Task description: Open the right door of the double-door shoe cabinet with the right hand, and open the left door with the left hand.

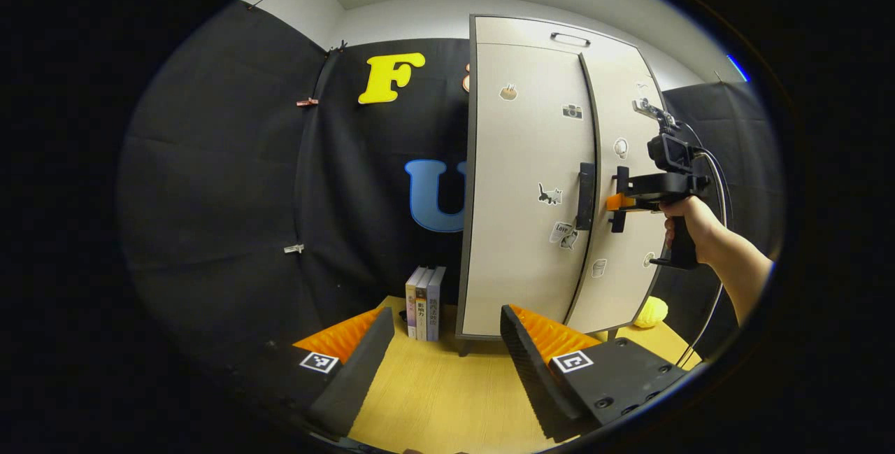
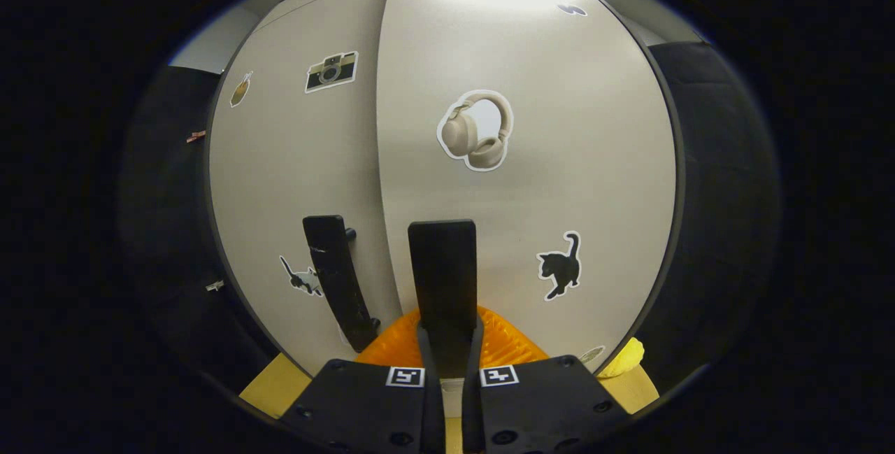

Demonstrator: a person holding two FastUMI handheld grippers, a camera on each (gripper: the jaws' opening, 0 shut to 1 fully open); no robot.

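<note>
My right gripper [image 2: 445, 328] is clamped on the right door's upright handle [image 2: 443, 272]; my left gripper [image 1: 447, 356], wide open and empty, sits well short of the left door's handle [image 1: 586, 195].

Matt smooth beige cabinet doors [image 2: 559, 125] with matt black handles [image 2: 442, 265], above pale wood-grain tabletop [image 1: 433, 398].
</note>
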